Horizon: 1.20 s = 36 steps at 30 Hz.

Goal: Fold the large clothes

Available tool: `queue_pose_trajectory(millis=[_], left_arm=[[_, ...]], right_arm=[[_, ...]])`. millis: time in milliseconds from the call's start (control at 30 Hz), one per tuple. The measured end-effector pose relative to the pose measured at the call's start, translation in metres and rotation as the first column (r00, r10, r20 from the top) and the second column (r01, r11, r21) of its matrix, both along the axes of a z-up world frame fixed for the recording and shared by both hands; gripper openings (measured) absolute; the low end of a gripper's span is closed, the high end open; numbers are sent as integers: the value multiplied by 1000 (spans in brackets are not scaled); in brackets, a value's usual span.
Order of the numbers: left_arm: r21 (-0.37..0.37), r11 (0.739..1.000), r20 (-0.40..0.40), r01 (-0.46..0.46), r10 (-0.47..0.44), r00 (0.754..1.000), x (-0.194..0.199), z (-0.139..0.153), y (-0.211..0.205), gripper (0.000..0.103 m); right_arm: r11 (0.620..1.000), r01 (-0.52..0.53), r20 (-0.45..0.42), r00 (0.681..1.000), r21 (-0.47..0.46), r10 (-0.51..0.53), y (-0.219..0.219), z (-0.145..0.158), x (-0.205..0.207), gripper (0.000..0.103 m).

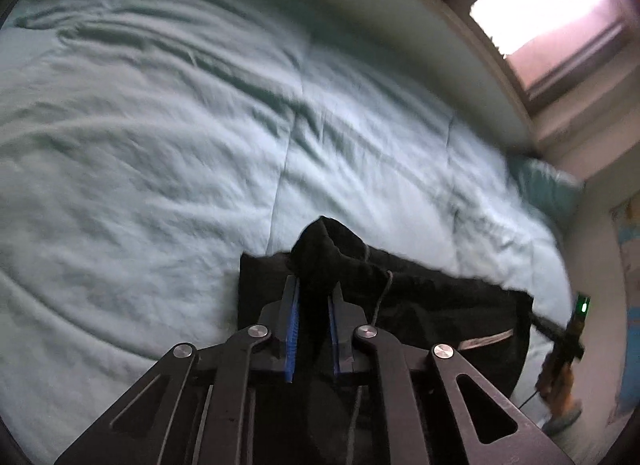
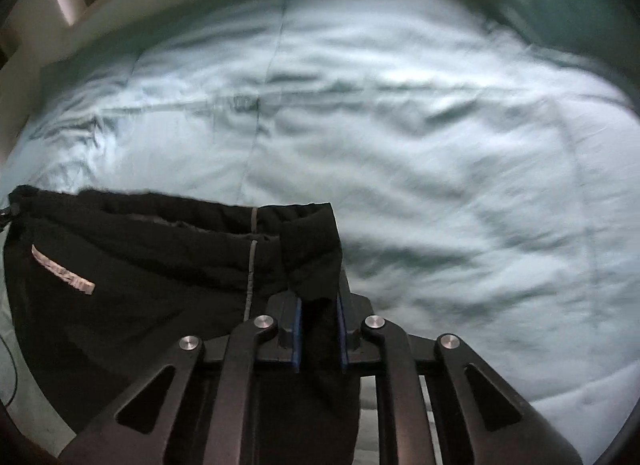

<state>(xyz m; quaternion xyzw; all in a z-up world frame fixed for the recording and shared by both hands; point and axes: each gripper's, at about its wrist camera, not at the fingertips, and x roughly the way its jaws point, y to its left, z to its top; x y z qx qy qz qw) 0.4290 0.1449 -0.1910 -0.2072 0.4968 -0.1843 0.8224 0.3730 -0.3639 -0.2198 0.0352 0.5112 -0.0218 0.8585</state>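
Note:
A black garment, trousers or shorts with a waistband, a drawstring and a pale logo strip, hangs stretched between my two grippers above the bed. My left gripper is shut on one bunched corner of its waistband. My right gripper is shut on the other corner of the black garment, which spreads out to the left in the right wrist view. The other gripper shows at the right edge of the left wrist view, holding the far end.
A pale teal quilted bedcover fills both views and also shows in the right wrist view. A teal pillow lies at the bed's far right. A wall and bright window stand behind the bed.

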Motion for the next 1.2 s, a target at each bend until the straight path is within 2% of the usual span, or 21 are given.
queue_pose_trajectory(millis=[133,200,300,333,433,500,567,633,667,733,800,833,867,933,967,1100,1200], left_arm=[[10,1000,99,-22,21,995,8,40,-5,13],[36,998,118,-46,42,992,21,44,-12,13],[124,988,71,-88,79,994,48,13,-20,13],[164,982,20,-95,93,995,60,-11,-23,13],[179,978,-119,-109,132,984,79,-70,-24,14],[189,975,-141,-118,146,979,83,-93,-26,18],[183,976,-152,-120,148,977,86,-100,-26,24],[160,981,-165,-111,137,977,89,-99,-22,29],[139,984,-177,-112,136,975,90,-96,-16,33],[57,988,-168,-145,153,974,87,-83,3,34],[-4,982,-127,-188,186,974,79,-59,26,34],[-3,979,-98,-204,202,974,75,-45,36,34],[3,978,-75,-210,210,975,71,-35,41,33],[19,978,-17,-209,209,978,55,-2,50,33],[29,980,2,-196,196,981,47,10,49,33],[98,992,70,-78,71,995,-9,46,6,34],[74,996,61,46,-51,997,-53,44,-40,34]], right_arm=[[996,35,85,996,-78,-28,5,35,13,15],[993,58,91,995,-105,-48,9,32,30,15],[990,99,36,995,-98,-96,8,1,61,15],[989,99,-1,995,-107,-100,9,-15,71,15],[990,78,-117,989,-119,-92,17,-63,89,14],[989,57,-156,985,-139,-79,24,-80,94,15],[985,53,-159,984,-162,-79,27,-82,95,17],[989,60,-171,982,-136,-83,22,-80,96,19],[990,67,-177,980,-122,-88,17,-78,96,24],[989,99,-190,975,-108,-119,7,-70,94,37],[987,154,-167,973,-42,-159,-6,-46,80,37],[985,175,-144,974,0,-173,-10,-31,70,41],[982,186,-125,976,31,-181,-11,-18,61,49],[979,184,-62,982,92,-179,-5,14,37,56],[979,174,-39,985,107,-171,2,28,26,63],[983,80,-10,997,165,-80,42,49,-16,66],[989,-3,-26,1000,148,7,84,41,-42,66]])
